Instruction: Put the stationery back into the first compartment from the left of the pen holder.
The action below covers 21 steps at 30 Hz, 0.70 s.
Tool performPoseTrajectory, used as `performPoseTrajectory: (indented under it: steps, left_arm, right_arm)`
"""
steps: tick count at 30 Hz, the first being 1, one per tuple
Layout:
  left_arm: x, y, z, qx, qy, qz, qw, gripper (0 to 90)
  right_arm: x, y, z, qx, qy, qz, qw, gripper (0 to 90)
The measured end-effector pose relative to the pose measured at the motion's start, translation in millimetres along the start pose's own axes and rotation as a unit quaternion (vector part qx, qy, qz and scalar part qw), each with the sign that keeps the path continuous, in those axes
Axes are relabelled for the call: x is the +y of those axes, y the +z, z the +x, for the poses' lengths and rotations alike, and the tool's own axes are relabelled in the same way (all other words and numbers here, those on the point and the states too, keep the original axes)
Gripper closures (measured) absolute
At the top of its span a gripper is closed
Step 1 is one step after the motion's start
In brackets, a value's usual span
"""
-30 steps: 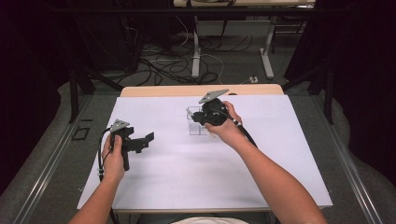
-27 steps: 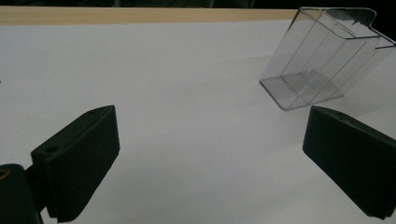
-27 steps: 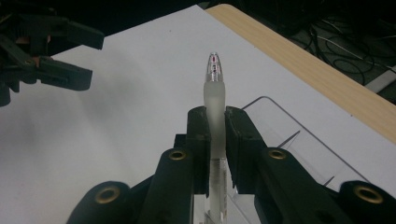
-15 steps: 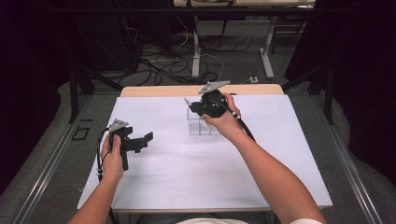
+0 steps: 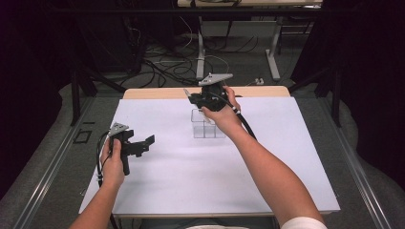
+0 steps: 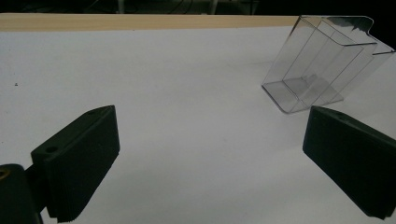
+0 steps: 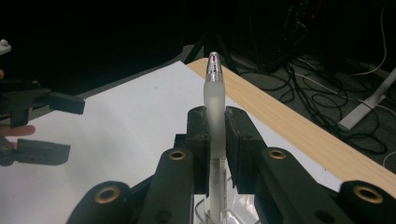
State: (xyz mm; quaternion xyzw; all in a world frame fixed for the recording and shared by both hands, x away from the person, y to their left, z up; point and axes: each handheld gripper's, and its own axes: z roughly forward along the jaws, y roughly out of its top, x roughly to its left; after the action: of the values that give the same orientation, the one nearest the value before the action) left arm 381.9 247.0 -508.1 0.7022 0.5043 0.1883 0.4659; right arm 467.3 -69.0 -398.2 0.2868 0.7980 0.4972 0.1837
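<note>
The pen (image 7: 214, 116) stands upright between the jaws of the right gripper (image 7: 214, 140), clamped on its frosted barrel with the tip end up, its lower end above the clear compartment holder (image 5: 208, 124) near the far edge of the white table (image 5: 200, 191). That grip suits lifting it straight out or lowering it in. The left gripper (image 5: 143, 144) hovers apart over the sheet, jaws wide, holding nothing, probably ready to steady the holder.
</note>
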Motion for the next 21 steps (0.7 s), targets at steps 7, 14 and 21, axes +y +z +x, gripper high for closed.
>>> performPoseTrajectory:
  steps: [7, 14, 21]
  left_arm:
    - [0.0, 0.6, 0.4, -0.001, -0.001, 0.002, 1.0000, 3.8]
    - [0.1, -0.1, 1.3, 0.001, -0.003, -0.001, 1.0000, 3.8]
    - [-0.1, -1.3, 3.6, 0.002, -0.009, -0.005, 0.9999, 3.8]
  right_arm:
    - [7.0, 6.4, -4.4, -0.012, 0.011, -0.021, 0.9997, 80.6]
    - [9.1, 12.8, -11.5, -0.029, 0.023, -0.041, 0.9985, 80.6]
    - [9.5, 23.7, -17.5, -0.049, 0.035, -0.058, 0.9965, 80.6]
